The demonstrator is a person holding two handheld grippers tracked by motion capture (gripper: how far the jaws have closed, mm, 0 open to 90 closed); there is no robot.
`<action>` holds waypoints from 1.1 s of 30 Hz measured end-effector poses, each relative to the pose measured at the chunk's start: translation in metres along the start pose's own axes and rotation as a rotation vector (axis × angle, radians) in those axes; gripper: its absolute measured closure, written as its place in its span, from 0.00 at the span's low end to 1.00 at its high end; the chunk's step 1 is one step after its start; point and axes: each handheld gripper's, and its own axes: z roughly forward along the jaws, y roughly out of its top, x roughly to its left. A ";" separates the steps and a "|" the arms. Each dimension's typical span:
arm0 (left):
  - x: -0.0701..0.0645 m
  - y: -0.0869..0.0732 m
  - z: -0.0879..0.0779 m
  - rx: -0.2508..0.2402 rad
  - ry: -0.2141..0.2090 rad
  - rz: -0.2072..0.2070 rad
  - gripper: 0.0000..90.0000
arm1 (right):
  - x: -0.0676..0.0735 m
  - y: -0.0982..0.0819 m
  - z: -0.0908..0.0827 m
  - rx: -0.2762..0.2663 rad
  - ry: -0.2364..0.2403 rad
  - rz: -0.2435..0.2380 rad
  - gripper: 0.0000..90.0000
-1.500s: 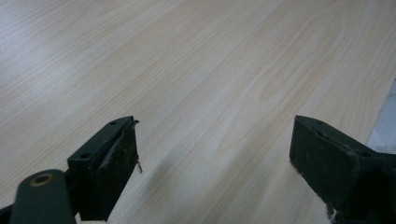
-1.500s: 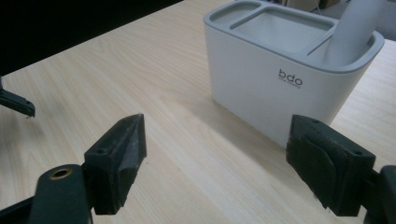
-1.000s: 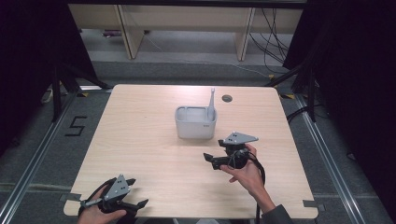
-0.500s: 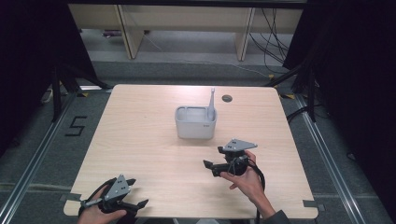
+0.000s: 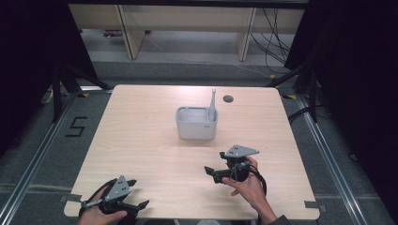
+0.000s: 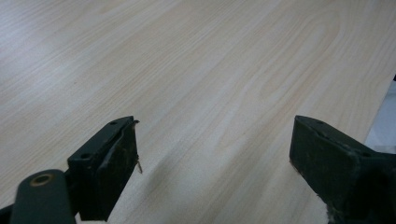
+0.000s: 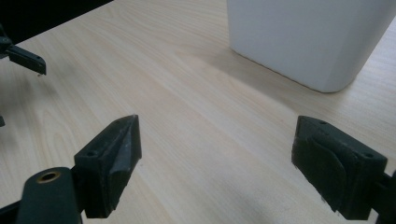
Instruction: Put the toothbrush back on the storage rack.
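The right gripper (image 5: 217, 171) has just spread its fingers (image 7: 112, 154) wide, nothing between them, just in front of the pale grey plastic tub (image 5: 197, 123) holding an upright grey stick (image 5: 212, 104). The left gripper (image 5: 136, 193), fingers released too, rests well nearer than the tub on the light wooden tabletop (image 5: 141, 140).

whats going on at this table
A person sits at a wooden table with a gripper in each hand. A white tub stands mid-table with a toothbrush upright in it. The right gripper hangs open and empty a little in front of the tub, its jaws having just been opening. The left gripper rests open at the near left corner, holding nothing.
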 end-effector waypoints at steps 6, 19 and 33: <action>0.000 0.000 0.000 -0.001 0.001 -0.003 0.16 | 0.004 -0.006 -0.003 0.001 0.011 0.017 0.18; -0.001 0.000 0.000 -0.004 0.008 -0.005 0.16 | 0.007 -0.019 -0.012 0.011 0.006 0.031 0.18; -0.001 0.000 0.000 -0.004 0.008 -0.004 0.16 | 0.013 -0.027 -0.016 0.031 -0.005 -0.015 0.18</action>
